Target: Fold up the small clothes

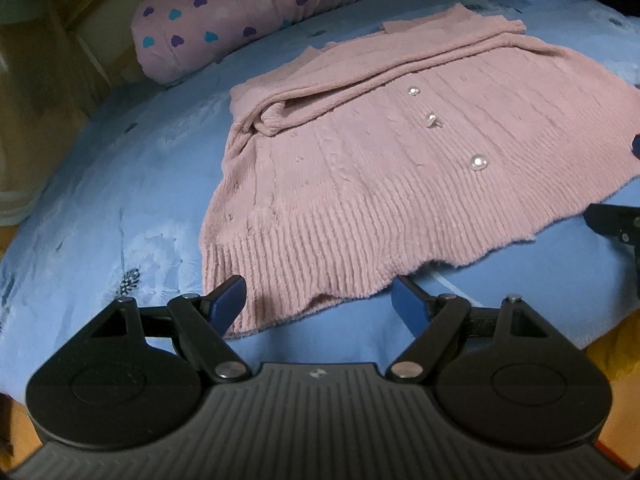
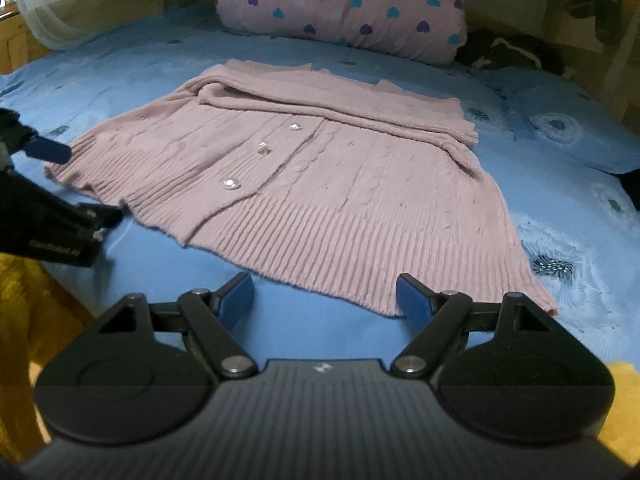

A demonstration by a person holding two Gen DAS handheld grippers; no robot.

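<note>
Left wrist view first: the blue bedsheet (image 1: 120,184) is seen filling most of the frame, with a heart-print pillow (image 1: 248,8) at the far end. A pink knit cardigan (image 1: 360,168) is laid flat on the sheet, sleeves already folded across the chest, three pearly buttons (image 1: 478,162) running up the front. Its ribbed hem (image 2: 360,248) is stretched crosswise, right in front of both tools, body running away toward the pillow.

The left gripper (image 1: 318,306) is held wide, nothing pinched, its left pad overlapping the hem's left corner. The right gripper (image 2: 325,298) is also spread wide and empty, lined up on the hem's right corner. So each corner is matched to its own side, neither is clamped yet, and a hem-to-collar fold looks likely next.
</note>
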